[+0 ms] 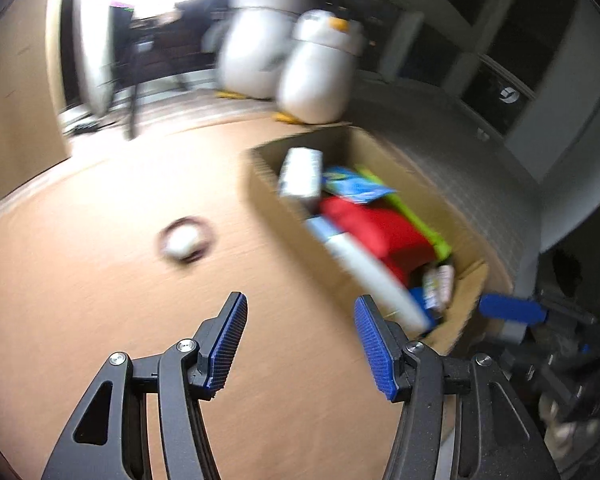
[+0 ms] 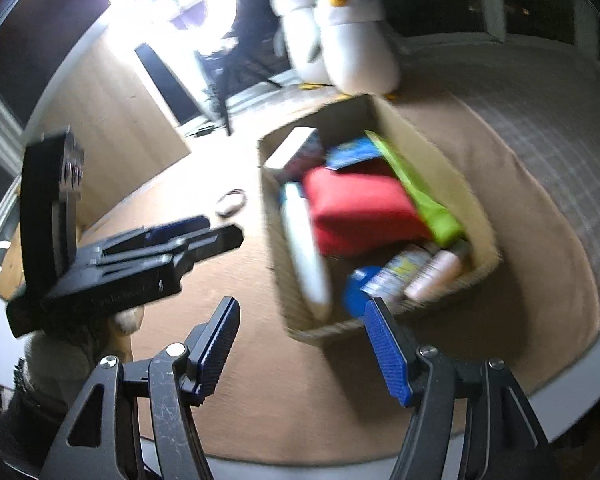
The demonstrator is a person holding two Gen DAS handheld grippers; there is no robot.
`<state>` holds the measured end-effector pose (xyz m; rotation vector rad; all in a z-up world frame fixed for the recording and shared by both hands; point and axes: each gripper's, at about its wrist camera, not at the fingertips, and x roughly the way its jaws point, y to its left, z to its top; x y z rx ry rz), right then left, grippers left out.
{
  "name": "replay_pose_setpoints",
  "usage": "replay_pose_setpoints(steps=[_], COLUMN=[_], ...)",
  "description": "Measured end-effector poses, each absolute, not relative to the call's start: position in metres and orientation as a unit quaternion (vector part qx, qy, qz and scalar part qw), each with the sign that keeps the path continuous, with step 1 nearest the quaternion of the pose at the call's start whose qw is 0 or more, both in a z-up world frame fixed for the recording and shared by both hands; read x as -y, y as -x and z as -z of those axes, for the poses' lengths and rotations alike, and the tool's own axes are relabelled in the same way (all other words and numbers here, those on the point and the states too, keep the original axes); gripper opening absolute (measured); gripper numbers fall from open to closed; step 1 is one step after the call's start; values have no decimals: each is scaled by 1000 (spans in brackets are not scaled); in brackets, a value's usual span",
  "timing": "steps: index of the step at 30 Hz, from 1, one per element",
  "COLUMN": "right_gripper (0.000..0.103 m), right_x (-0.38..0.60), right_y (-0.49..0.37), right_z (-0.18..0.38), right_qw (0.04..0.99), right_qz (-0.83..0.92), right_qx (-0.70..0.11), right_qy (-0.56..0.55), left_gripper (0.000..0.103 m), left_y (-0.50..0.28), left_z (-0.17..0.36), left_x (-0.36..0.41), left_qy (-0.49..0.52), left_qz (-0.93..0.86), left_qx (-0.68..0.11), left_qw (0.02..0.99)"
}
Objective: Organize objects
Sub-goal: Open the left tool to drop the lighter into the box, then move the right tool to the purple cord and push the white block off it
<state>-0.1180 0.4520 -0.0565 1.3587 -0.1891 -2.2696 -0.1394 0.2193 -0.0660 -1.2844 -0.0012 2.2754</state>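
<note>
An open cardboard box sits on the brown table and holds a red pouch, a white tube, a green packet, a white carton and several small items. A small round white object with a dark ring lies on the table left of the box. My left gripper is open and empty, short of the round object; it also shows in the right wrist view. My right gripper is open and empty before the box's near wall.
Two white penguin plush toys stand behind the box. A bright ring light on a tripod stands at the back left. The table edge curves at the right. The right gripper's blue fingertip shows beside the box.
</note>
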Motion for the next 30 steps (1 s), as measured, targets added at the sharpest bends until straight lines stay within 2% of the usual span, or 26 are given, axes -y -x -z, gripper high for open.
replay_pose_setpoints(steps=[10, 15, 22, 23, 27, 30], right_gripper=[61, 61, 61, 60, 40, 37], right_x=[-353, -301, -263, -262, -252, -248], right_y=[166, 197, 248, 253, 273, 286], right_z=[51, 65, 94, 98, 114, 126], right_qw=[330, 367, 331, 327, 302, 283], right_qz=[801, 764, 754, 752, 750, 751], right_qx=[29, 28, 42, 45, 38, 39], right_qy=[-499, -529, -565, -570, -588, -595], left_gripper=[60, 60, 60, 60, 60, 60], left_y=[121, 105, 88, 87, 83, 82], left_z=[67, 71, 82, 83, 88, 90], left_x=[-74, -25, 19, 23, 35, 40], left_qy=[476, 477, 482, 482, 484, 485], left_qz=[-863, -866, -863, -863, -862, -861], left_qx=[74, 95, 121, 123, 129, 131], left_qw=[153, 118, 89, 86, 78, 75])
